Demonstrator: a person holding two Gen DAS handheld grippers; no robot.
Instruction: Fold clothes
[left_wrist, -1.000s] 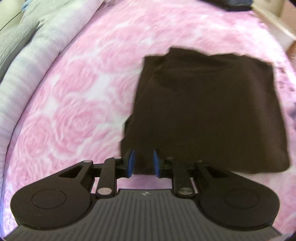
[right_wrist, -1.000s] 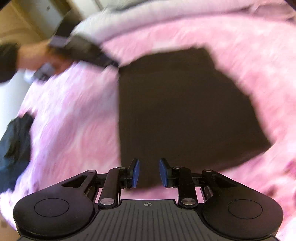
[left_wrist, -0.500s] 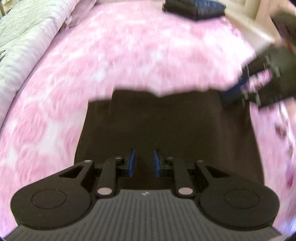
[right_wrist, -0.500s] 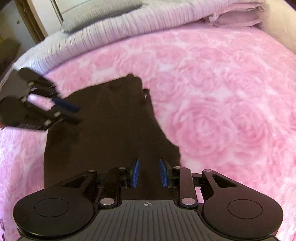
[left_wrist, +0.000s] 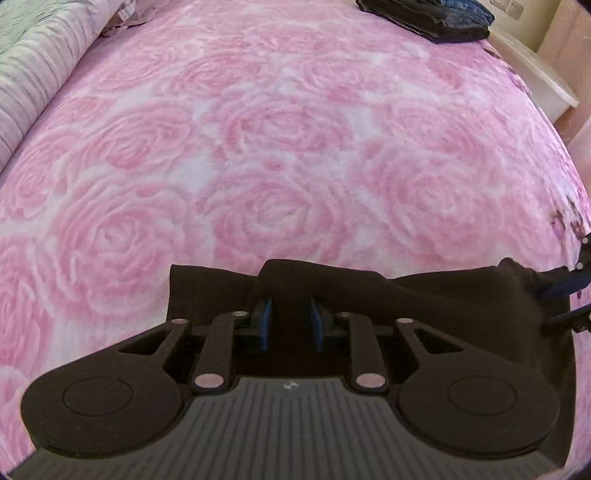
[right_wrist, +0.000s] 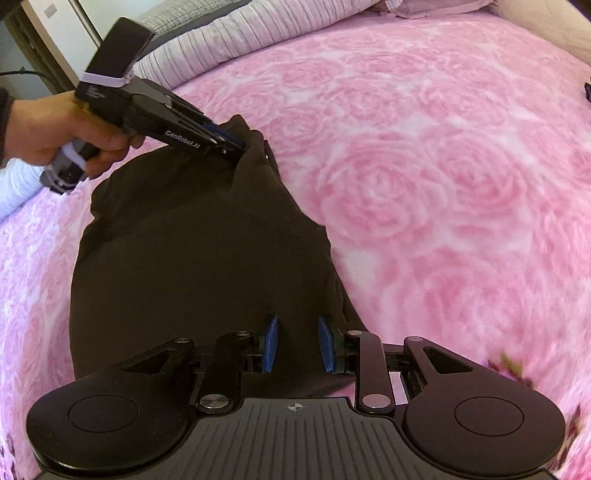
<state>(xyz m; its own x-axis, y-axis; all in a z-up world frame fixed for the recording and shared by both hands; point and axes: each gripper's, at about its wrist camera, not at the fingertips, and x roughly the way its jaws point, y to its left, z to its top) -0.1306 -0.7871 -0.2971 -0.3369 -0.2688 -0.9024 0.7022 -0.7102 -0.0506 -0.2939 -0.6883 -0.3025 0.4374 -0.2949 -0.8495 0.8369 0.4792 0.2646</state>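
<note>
dark brown garment (right_wrist: 199, 258) folded flat on a pink rose-patterned bedspread (right_wrist: 424, 192), filling the near left of the right wrist view and the near strip of the left wrist view (left_wrist: 443, 306).

left gripper (left_wrist: 287, 325) low over the near edge of the cloth, blue pads (left_wrist: 265, 325) set apart with a raised hump of fabric between and just beyond them; pads not pressed together, cloth not clearly pinched. same gripper in the right wrist view (right_wrist: 232, 146) at the far corner of the garment, tips sunk into a bunched peak of cloth, held by a hand (right_wrist: 55, 136) coming in from the left; whether the tips actually clamp the cloth, cannot tell from there.

right gripper (right_wrist: 297, 343) over the near right part of the garment, blue pads (right_wrist: 271, 343) parted with flat cloth under the gap, nothing gripped. its tips also visible at the right edge of the left wrist view (left_wrist: 565, 295), right at the garment's corner, fabric lifted slightly toward them.

pale striped quilt (right_wrist: 258, 40) rolled along the far left side of the bed. stack of dark folded clothes (left_wrist: 424, 18) at the far end of the bedspread, well apart from the garment. cream bed frame (left_wrist: 535, 74) along the far right.
</note>
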